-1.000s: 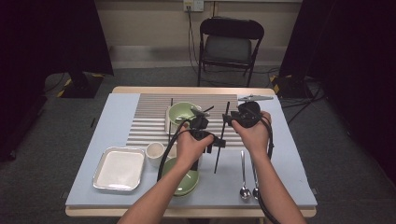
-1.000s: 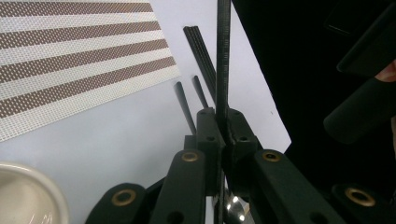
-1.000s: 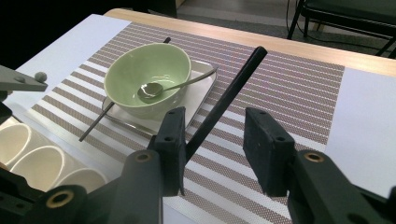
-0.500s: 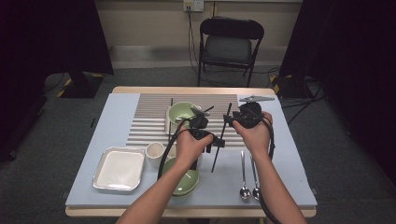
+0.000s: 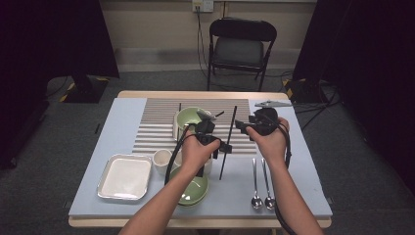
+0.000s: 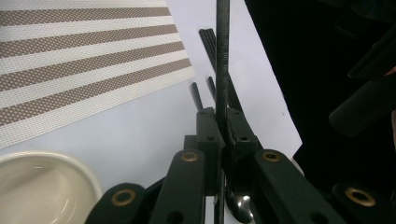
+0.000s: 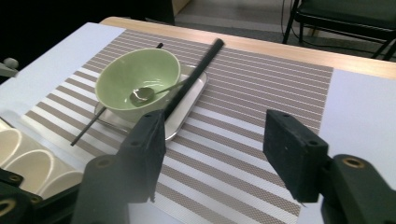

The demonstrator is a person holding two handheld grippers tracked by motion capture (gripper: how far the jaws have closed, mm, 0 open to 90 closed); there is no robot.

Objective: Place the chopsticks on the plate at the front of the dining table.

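Left gripper point(image 5: 221, 145) is clamped on a black chopstick point(image 5: 228, 142), held steeply tilted above the mat's point(image 5: 156, 128) 5 o'clock corner. Right gripper point(image 5: 243, 126), jaws just opened with nothing between, has released it. Handover looks done; placing remains.

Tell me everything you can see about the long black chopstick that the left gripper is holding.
The long black chopstick is a thin, straight, dark stick with a matte, finely textured surface. The left gripper is shut on it, its jaws pinching the stick partway along its length. In the high view it slants over the striped placemat, its lower end reaching toward the light blue table cover. The right gripper stands beside it with jaws that have just been opening, and nothing lies between them.
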